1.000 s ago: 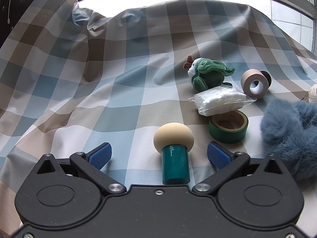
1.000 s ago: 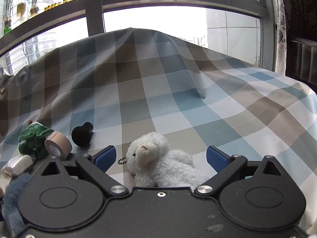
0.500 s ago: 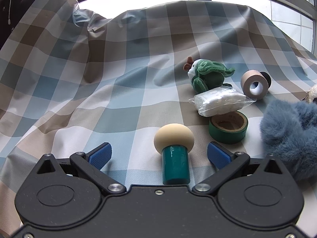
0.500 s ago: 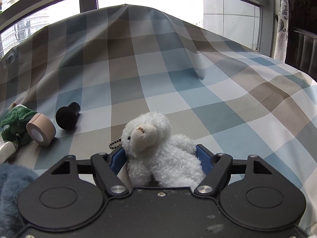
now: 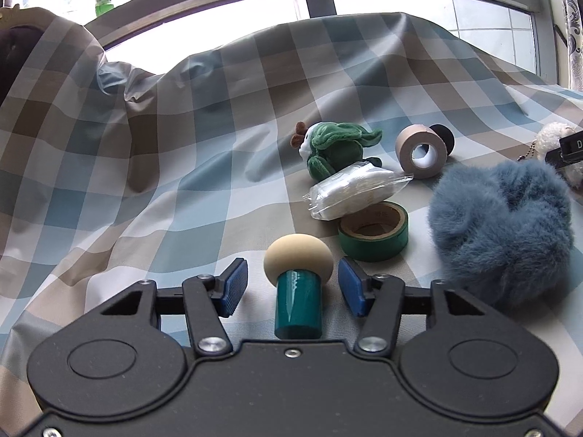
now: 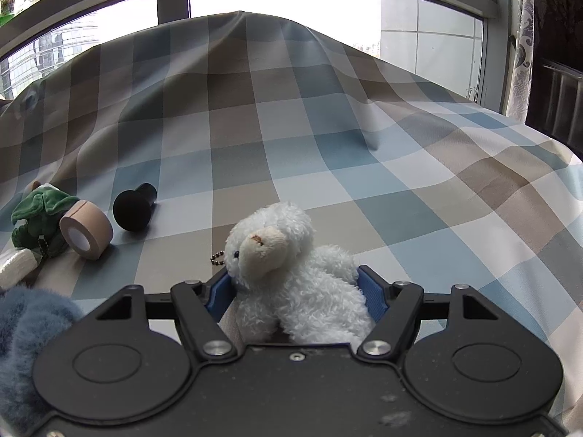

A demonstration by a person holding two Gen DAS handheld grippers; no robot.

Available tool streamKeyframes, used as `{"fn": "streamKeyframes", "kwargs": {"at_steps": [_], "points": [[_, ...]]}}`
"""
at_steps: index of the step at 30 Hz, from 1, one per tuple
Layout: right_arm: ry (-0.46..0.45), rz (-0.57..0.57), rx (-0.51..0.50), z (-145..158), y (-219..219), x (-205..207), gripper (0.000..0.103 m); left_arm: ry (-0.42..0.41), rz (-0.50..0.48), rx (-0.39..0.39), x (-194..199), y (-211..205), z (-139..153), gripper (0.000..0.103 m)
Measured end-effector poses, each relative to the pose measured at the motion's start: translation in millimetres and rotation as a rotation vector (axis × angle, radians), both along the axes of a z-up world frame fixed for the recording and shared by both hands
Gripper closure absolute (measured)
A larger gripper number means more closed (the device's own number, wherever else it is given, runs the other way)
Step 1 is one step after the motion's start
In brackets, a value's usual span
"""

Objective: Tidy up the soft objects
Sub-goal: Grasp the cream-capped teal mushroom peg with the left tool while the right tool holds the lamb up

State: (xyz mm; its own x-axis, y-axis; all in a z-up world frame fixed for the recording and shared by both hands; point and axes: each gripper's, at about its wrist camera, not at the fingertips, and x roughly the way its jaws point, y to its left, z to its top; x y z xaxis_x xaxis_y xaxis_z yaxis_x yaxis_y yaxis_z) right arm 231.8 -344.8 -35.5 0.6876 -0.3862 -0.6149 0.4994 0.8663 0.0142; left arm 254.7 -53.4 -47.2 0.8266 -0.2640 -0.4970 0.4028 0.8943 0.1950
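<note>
Left wrist view: my left gripper (image 5: 293, 286) is closing, its blue fingers (image 5: 233, 287) on either side of the mushroom-shaped puff (image 5: 298, 276) with the beige head and teal handle, not yet pressing it. The puff lies on the checked cloth (image 5: 145, 182) covering the worktop. Just beyond it sits a green tape roll (image 5: 373, 231), with a clear-wrapped white packet (image 5: 355, 191) resting on its rim. Behind them lie a green plush toy (image 5: 335, 147) and a tan tape roll (image 5: 421, 153). A fluffy blue scrunchie (image 5: 501, 233) is to the right. In the right wrist view, my right gripper (image 6: 295, 293) is clenched on the white plush lamb (image 6: 288, 273), both fingers (image 6: 371, 291) sunk into its fleece. A black puff (image 6: 134, 207) lies further left.
</note>
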Motion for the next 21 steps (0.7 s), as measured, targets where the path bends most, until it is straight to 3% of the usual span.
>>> {"fn": "streamKeyframes", "kwargs": {"at_steps": [6, 9, 16, 21], "points": [[0.007, 0.008, -0.01, -1, 2, -1, 0.033, 0.002, 0.001, 0.048, -7, -4, 3, 0.049], [0.006, 0.004, 0.008, -1, -1, -1, 0.033, -0.001, -0.008, 0.078, -15, 0, 6, 0.041], [-0.005, -0.001, 0.033, 1, -5, -4, 0.032, 0.08, -0.039, 0.074, -18, 25, 14, 0.034], [-0.006, 0.0, 0.038, 2, -5, -6, 0.032, 0.111, 0.051, 0.075, -11, 41, 16, 0.031]]}}
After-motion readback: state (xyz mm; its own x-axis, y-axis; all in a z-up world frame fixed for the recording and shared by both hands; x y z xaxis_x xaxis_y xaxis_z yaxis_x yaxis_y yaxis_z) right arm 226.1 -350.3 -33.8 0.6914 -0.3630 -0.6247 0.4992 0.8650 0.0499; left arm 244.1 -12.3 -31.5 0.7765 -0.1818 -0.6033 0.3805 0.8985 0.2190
